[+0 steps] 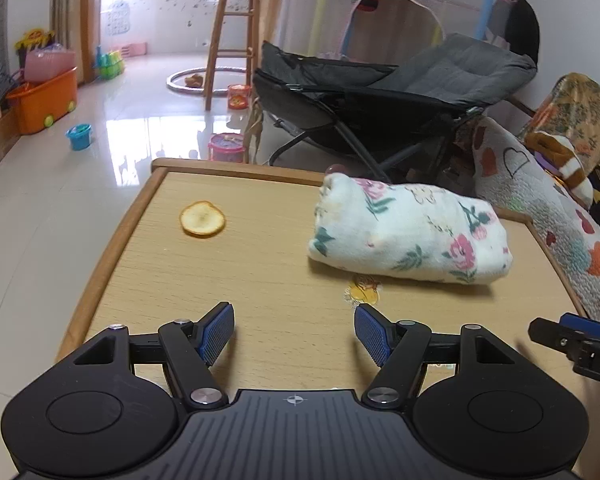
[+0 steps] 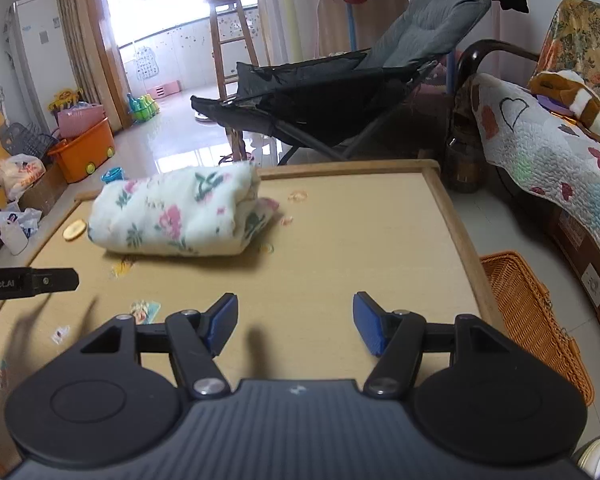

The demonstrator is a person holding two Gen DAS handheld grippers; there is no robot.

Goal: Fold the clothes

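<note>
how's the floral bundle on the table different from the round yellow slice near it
The floral bundle is bulky, folded soft cloth, white with pink flowers and green leaves; the round yellow slice is thin, flat and plain orange-yellow. The bundle is far bigger and casts a shadow on the wooden table, while the slice barely rises off it. The bundle is oblong, the slice a disc. Both rest on the tabletop, apart from each other and from both grippers.

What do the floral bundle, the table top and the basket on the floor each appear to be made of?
Floral bundle: soft, fuzzy fabric, probably fleece or towelling; matte nap, rounded folds.
Table top: pale wood-grain board with a raised wooden rim, likely laminate; fine streaks, dull sheen.
Basket: woven wicker or rattan, possibly plastic imitation; orange-brown interlaced strands.
</note>
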